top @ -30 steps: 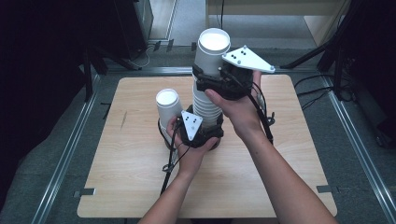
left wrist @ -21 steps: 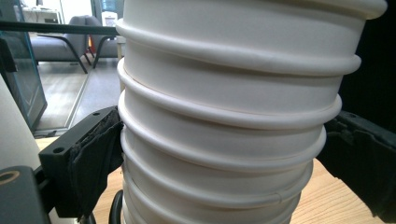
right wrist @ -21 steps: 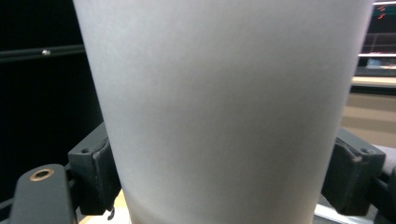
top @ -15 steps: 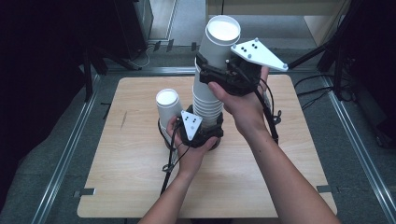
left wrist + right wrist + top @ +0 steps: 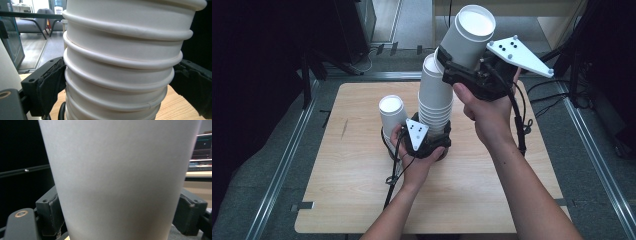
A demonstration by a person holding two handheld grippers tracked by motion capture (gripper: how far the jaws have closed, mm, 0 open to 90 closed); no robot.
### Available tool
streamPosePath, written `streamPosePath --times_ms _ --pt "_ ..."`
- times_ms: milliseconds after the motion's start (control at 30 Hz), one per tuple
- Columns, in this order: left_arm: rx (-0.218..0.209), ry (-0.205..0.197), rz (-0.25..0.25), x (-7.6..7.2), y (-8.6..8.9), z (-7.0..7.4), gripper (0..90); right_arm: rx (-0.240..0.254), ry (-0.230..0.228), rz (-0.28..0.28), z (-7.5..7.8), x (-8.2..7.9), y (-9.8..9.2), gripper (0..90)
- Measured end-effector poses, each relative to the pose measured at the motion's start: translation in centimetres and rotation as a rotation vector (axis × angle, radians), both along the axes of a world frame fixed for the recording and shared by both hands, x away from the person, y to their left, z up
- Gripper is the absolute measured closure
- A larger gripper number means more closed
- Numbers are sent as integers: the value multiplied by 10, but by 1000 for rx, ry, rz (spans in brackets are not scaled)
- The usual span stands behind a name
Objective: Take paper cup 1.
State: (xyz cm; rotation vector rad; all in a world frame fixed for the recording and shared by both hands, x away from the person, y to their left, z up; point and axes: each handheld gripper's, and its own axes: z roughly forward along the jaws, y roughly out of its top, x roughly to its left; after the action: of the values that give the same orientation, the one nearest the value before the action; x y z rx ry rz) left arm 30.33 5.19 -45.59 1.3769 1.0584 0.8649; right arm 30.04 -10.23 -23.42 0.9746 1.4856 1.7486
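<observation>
A tall stack of white paper cups (image 5: 434, 100) stands on the wooden table (image 5: 362, 200), its rolled rims bunched near the bottom. My left gripper (image 5: 432, 136) is shut on the stack's base; its pads (image 5: 52, 85) press the ringed cups (image 5: 120, 62) from both sides. My right gripper (image 5: 457, 59) is shut on one cup (image 5: 467, 35), held tilted above and right of the stack's top. Its jaws have just been opening a little, with that cup (image 5: 120, 170) still between the pads (image 5: 50, 212). A single cup (image 5: 392, 115) stands just left of the stack.
Metal rails run along the table's left and right sides, over a grey floor. Dark equipment and cables sit beyond the far edge. Bare wood lies in front of the hands and at the left.
My right gripper has lifted the top cup up and to the right, off the stack, and tilted it. The left gripper and the stack have stayed in place.
</observation>
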Motion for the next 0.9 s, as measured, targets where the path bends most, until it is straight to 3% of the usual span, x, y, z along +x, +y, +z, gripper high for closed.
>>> streamPosePath --times_ms 367,667,900 --pt "-3 2 -10 -1 2 0 30 -8 -21 -30 -7 -12 -22 144" --pt "-4 33 -33 -6 7 1 21 -1 -4 -100 -29 -19 -48 143" --pt "14 31 -59 -15 9 1 6 9 16 -129 -50 -21 -64 143"
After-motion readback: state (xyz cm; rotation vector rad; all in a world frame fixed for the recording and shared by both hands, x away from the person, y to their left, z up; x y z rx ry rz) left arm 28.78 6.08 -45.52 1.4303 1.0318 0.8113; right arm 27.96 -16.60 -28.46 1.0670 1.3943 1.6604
